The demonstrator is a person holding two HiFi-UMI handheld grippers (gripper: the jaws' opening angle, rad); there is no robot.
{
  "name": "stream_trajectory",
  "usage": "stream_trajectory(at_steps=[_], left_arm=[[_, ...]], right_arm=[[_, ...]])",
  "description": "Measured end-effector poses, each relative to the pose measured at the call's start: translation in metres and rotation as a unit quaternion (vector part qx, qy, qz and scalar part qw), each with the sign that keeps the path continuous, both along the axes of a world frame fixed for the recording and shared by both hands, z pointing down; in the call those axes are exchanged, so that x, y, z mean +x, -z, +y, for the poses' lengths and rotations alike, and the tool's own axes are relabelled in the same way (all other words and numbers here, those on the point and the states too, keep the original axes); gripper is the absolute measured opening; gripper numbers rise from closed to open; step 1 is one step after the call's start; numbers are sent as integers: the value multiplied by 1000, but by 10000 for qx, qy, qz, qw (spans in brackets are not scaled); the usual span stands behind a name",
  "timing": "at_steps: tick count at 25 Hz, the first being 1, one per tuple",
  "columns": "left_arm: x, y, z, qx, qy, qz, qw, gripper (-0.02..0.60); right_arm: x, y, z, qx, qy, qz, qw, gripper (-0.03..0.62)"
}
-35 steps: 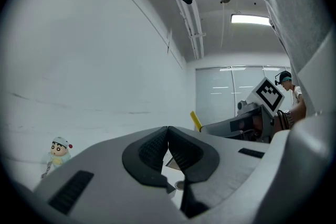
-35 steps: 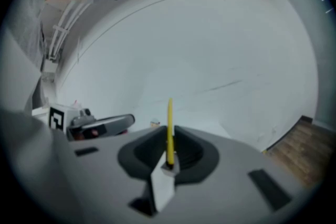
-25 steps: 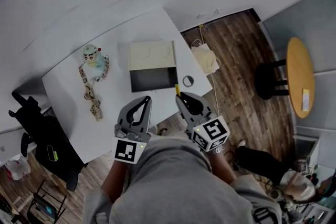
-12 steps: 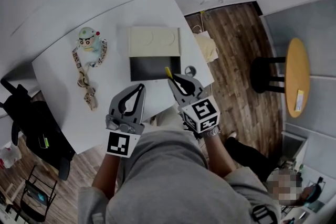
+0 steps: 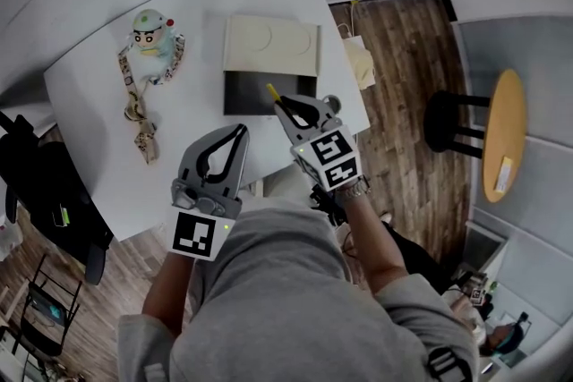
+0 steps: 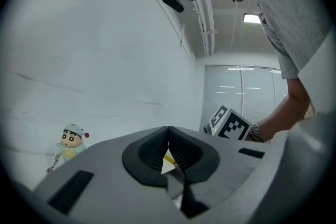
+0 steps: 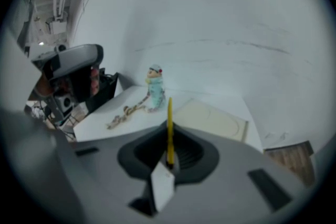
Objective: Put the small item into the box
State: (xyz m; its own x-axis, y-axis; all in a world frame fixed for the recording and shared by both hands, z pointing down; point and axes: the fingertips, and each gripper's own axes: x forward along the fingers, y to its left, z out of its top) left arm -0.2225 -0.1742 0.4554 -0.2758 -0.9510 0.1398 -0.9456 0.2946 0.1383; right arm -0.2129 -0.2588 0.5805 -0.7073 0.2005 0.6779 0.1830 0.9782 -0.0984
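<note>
Head view: The right gripper (image 5: pixel 285 109) is clamping a thin yellow stick (image 5: pixel 271 91), and the stick's tip is hanging over the dark inside of the box (image 5: pixel 242 94). The box's cream lid (image 5: pixel 271 45) is lying open behind it. The left gripper (image 5: pixel 239 134) is hovering over the white table (image 5: pixel 89 130) near the box's front left corner. A toy figure (image 5: pixel 150 31) is standing at the far left, with a beaded strap (image 5: pixel 136 107) trailing toward the person.

Left gripper view: The jaws are meeting at their tips and gripping nothing. A small white and yellow bit is showing in the hollow behind them, and I cannot tell what it is. Only this view is showing the ceiling lights and the right gripper's marker cube (image 6: pixel 231 124) from the side.

Right gripper view: The stick is standing upright, pinched between the jaw pads and rising past the tips. The lid and the toy are lying beyond it. The jaws are hiding the box's dark inside here.

Change: Half a second ago the stick's tip was at the box's front edge. Now it is reaching over the inside, and both grippers are sitting farther onto the table.

Edges and room: The box is sitting near the table's right edge, and beyond that edge are wood floor (image 5: pixel 403 58) and a black stool (image 5: pixel 452 123). Bare tabletop is lying open between the toy and the box.
</note>
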Motion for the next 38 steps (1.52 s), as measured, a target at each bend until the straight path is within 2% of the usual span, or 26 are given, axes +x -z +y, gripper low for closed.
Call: stream_trajectory(at_steps=[8, 14, 19, 38], left_arm=[[-5, -8, 1, 1, 106, 92, 9999, 32], [-3, -14, -1, -26, 101, 203, 9997, 32], [0, -16, -1, -84, -1, 81, 9999, 32], [-13, -19, 8, -86, 245, 208, 9994, 32]], right_arm=[[-8, -53, 2, 13, 407, 518, 9978, 64], [-6, -91, 1, 244, 774, 984, 9918, 64], [-11, -116, -1, 438, 979, 1253, 9863, 64], [-13, -166, -12, 465, 803, 1847, 9784, 64]])
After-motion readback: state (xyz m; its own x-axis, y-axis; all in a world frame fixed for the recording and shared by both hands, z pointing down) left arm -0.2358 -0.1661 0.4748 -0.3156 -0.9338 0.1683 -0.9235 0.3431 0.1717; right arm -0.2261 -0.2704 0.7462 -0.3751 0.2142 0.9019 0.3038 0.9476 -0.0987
